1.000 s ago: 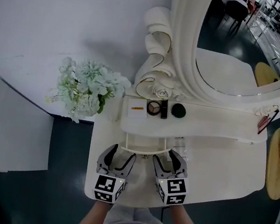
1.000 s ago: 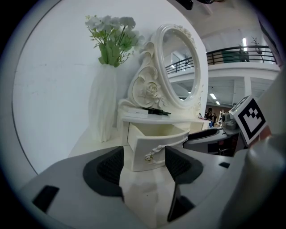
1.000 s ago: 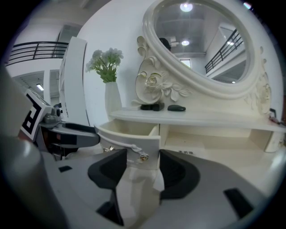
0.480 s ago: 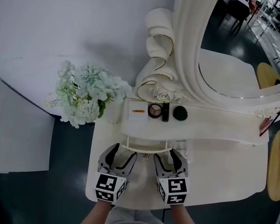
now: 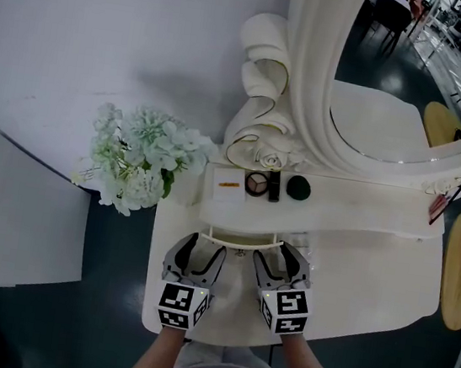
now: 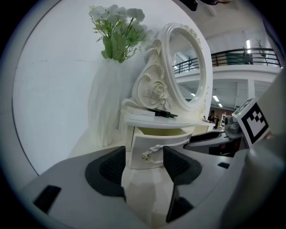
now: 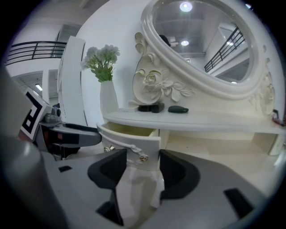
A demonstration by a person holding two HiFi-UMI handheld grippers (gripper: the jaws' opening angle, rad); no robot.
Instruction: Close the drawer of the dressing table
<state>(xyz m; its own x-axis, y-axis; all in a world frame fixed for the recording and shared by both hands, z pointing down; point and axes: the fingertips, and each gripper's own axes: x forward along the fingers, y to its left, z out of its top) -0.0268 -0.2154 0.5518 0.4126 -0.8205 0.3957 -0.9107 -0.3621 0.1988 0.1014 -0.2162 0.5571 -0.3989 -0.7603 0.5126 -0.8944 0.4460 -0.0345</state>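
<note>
Left tongs (image 5: 204,248) and right tongs (image 5: 274,257) hover released, side by side over the tabletop (image 5: 370,279), just short of the drawer (image 5: 243,242). My left pair has just been narrowing, and its pads press on nothing. Bare tabletop lies open to my right, and its front edge runs close under my wrists. The shelf (image 5: 354,209) hides most of the drawer's inside. The mirror (image 5: 397,92) is cut off at the frame. The cream drawer has a curved front and a twisted handle (image 6: 147,154), and it stands part-way out beneath the shelf.
</note>
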